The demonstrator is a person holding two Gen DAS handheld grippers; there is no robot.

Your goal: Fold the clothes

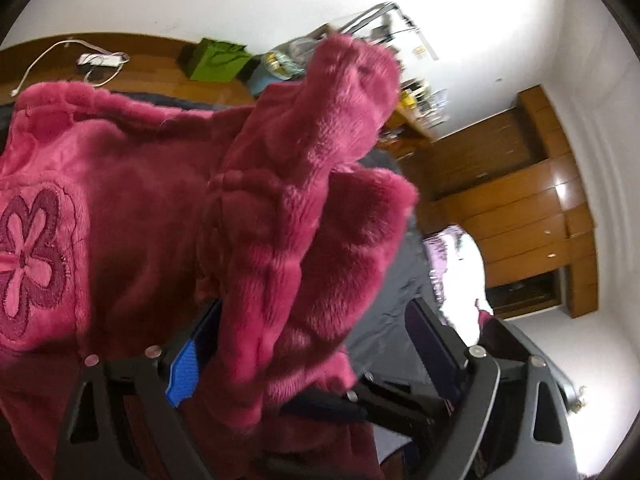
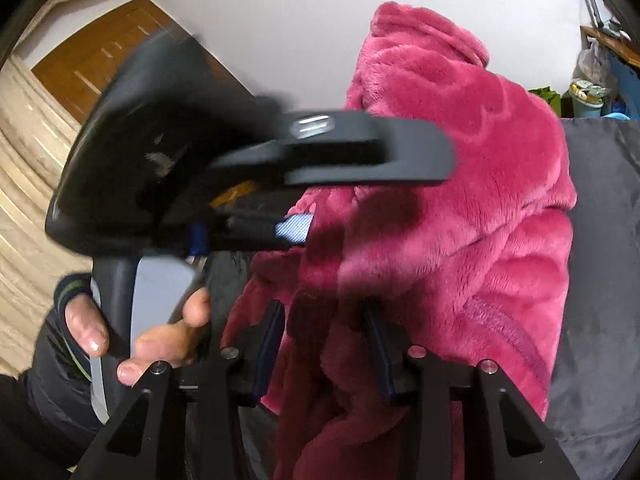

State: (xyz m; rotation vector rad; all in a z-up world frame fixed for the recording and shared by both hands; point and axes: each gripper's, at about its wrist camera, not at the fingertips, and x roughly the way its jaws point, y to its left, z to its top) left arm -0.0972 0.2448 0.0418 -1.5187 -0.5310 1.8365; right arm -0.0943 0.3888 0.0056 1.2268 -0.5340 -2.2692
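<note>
Fleece garment [image 1: 168, 184], magenta, bunched over grey sheet [image 2: 600, 280]. L gripper [image 1: 312, 332] jaws spread wide, fleece draped between, not pinched. R gripper [image 2: 324, 340] jaws part-spread w/ fleece between; pinch unclear.

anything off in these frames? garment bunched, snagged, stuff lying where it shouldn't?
Nothing damaged or spilled. The pink fleece garment is bunched in a lumpy heap rather than flat, with a thick fold draped between the wide-set fingers of the left gripper and more fabric between those of the right gripper. Both views are motion-blurred.
</note>
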